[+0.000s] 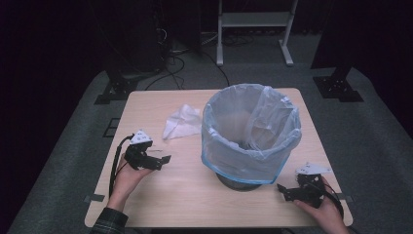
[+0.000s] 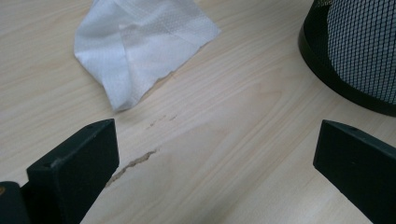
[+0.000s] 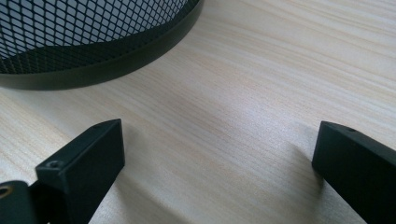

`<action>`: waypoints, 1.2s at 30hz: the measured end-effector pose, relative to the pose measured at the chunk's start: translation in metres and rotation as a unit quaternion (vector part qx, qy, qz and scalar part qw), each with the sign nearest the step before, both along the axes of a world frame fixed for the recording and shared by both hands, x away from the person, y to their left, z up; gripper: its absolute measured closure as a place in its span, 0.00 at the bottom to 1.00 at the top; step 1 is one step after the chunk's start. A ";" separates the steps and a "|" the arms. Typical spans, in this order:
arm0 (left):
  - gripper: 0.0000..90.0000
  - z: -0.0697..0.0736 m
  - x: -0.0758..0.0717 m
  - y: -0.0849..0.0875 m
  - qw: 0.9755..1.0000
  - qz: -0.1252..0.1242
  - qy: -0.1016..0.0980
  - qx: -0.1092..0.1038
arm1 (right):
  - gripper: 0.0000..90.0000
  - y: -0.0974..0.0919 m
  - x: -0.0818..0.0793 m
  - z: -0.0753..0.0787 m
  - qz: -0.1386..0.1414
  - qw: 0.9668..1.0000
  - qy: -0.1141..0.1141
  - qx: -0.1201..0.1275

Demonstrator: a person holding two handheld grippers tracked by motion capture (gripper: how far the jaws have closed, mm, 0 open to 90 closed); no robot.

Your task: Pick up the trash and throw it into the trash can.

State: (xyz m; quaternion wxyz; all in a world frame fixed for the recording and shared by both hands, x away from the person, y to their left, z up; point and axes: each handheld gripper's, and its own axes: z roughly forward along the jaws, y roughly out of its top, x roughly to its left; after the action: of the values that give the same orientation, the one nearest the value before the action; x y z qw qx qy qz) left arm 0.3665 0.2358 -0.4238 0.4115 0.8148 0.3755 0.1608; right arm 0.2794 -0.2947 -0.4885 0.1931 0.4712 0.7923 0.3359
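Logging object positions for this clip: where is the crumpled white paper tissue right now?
The crumpled white paper tissue lies on the light wooden table, left of the bag-lined black mesh bin, ahead of the left gripper.

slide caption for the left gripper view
Open hand-held gripper facing a crumpled white tissue on the wooden table, beside a mesh bin.

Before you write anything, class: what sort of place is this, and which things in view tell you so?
Probably a lab or studio set up for recording. A lone wooden table stands on grey carpet amid dark surroundings, with cables trailing over the floor behind it and a white equipment stand beyond.
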 end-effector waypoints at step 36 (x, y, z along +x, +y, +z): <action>0.00 0.030 0.067 -0.017 1.000 0.004 -0.011 -0.014 | 0.01 0.000 0.000 0.000 0.000 1.000 0.000 0.000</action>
State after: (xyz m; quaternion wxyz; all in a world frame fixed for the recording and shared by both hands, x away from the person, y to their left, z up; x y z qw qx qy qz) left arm 0.4331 0.2186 -0.3937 0.4267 0.8053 0.3765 0.1663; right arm 0.2794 -0.2948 -0.4885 0.1931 0.4711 0.7924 0.3359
